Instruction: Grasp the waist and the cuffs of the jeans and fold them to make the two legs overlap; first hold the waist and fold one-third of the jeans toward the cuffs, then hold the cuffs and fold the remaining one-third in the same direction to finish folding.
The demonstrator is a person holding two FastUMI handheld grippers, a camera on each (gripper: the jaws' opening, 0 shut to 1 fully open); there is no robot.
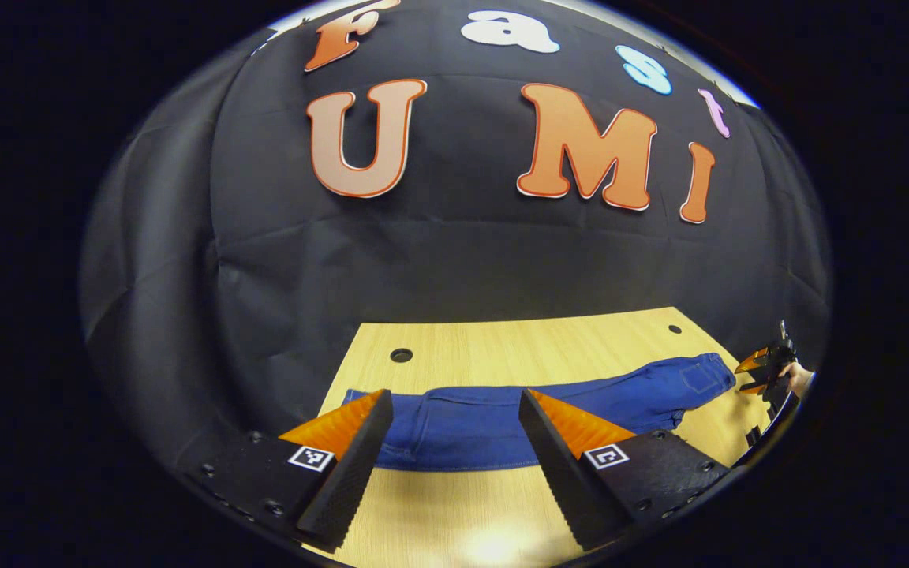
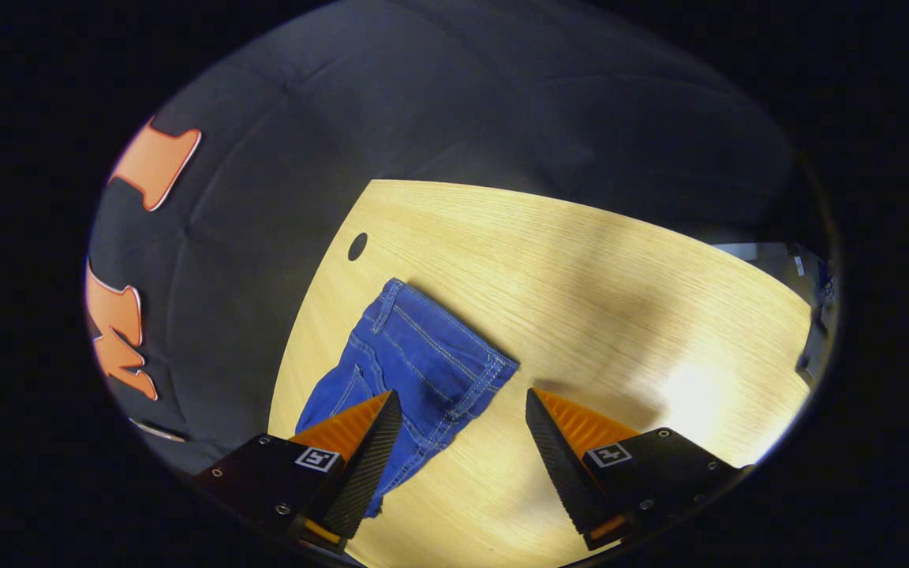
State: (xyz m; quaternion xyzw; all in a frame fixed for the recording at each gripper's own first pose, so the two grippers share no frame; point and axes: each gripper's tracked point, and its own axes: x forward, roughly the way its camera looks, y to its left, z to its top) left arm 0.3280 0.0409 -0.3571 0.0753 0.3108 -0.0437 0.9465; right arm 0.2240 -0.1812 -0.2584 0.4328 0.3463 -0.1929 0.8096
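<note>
Both tools wide open, nothing held. My left gripper [image 1: 454,410] hangs just above the near side of the table [image 1: 502,347], jaws spread across the cuff end of the jeans [image 1: 502,422], not touching cloth. In the right gripper view my right gripper [image 2: 458,410] is equally wide, above the waist end [image 2: 423,355]; its left finger overlaps the denim in the picture, but I can't tell if there's contact.

Jeans lie flat on the wood, long axis running across the table, left to right in the left gripper view. Cuffs [image 1: 360,394] toward my left tool, waist toward my right. So each tool is already nearest its own end. Farther off at the waist end, the left gripper view also catches the right gripper with the hand holding it.

My read: fold not started. Next move is down onto both ends, then carry one leg over the other, across the short axis.

Behind the table, the booth wall [image 1: 454,260].
</note>
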